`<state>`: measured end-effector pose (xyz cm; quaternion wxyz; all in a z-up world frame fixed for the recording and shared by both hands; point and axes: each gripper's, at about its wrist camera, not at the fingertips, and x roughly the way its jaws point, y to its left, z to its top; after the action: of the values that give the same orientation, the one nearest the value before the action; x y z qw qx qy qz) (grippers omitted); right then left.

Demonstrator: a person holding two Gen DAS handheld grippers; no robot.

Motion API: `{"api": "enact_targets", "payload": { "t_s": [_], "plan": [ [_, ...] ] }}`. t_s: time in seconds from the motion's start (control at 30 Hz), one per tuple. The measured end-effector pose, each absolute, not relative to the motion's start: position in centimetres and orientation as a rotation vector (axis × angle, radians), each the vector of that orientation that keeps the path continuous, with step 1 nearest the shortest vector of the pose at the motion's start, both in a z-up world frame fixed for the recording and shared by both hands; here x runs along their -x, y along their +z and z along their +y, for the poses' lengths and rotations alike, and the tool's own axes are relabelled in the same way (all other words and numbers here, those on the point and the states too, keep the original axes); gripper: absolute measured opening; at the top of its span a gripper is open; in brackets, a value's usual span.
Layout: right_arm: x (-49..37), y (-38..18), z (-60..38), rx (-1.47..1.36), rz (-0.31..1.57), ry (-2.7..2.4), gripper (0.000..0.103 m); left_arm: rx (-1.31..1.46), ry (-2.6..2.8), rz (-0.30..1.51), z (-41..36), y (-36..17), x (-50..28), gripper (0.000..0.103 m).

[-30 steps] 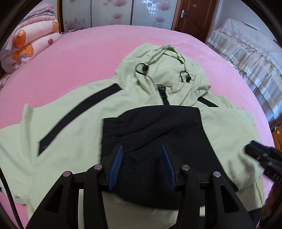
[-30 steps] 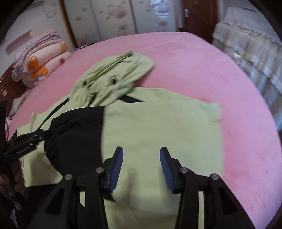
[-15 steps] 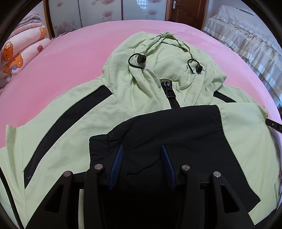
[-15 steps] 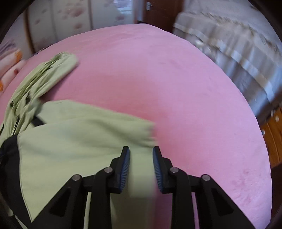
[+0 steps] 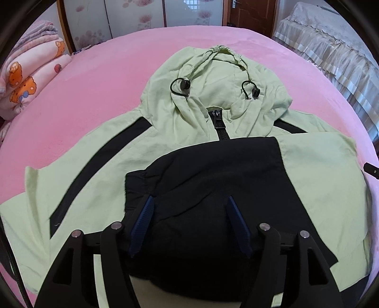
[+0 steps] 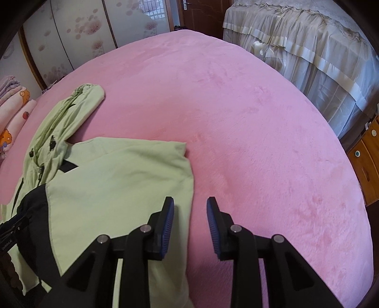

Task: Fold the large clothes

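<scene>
Pale-green hooded jacket (image 5: pixel 194 151) lies zipped on the pink bed (image 6: pixel 248 123), black-cuffed sleeve (image 5: pixel 213 189) folded across it, so the left gripper (image 5: pixel 189 225) is opening, fingers (image 5: pixel 142 222) spreading off the cloth, while the right gripper (image 6: pixel 189 222), fingers spread and opening, straddles the jacket's folded edge without pinching it.

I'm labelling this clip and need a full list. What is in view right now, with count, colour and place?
jacket: one, light green with black panels and stripes, spread on the bed, hood away from the cameras, right side folded inward
zip: one, black, below the hood
toggles: two, black, on the hood
bed: one, pink cover, under the jacket
blankets: a stack, pink with orange bears, far left
second bed: one, white frilled cover, right
door: one, brown, far wall
left gripper: black, blue pads, opening over the black panel
right gripper: black, blue pads, opening, beside the jacket's edge
</scene>
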<state>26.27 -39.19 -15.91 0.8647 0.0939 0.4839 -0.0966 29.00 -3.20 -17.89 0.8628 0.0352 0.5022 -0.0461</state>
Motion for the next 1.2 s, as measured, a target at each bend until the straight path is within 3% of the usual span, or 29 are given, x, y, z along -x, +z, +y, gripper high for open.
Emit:
{"api": "enact_targets", "payload": {
  "t_s": [0.17,0.3,0.4,0.8,1.2],
  "plan": [
    [-24.5,-14.3,-37.8,-0.190,1.001,-0.174,0.029,-0.044,-0.120,1.034,-2.9,-15.4,-26.6,0.070],
    [-22.8,-13.0,-36.2,-0.171,0.996,-0.150,0.029,-0.002,-0.137,0.993,-2.8,-13.3,-24.2,0.082],
    [-21.2,-12.1,-34.9,-0.158,0.984,-0.129,0.029,0.032,-0.146,0.957,-2.7,-11.9,-22.2,0.085],
    [-13.3,-11.7,-29.9,-0.185,0.992,-0.046,0.029,0.022,-0.170,0.977,-2.0,-9.7,-13.7,0.085],
    [-7.1,-12.7,-21.8,-0.196,1.045,0.080,0.029,0.037,-0.096,1.016,5.0,-9.4,-6.5,0.085]
  ]
}}
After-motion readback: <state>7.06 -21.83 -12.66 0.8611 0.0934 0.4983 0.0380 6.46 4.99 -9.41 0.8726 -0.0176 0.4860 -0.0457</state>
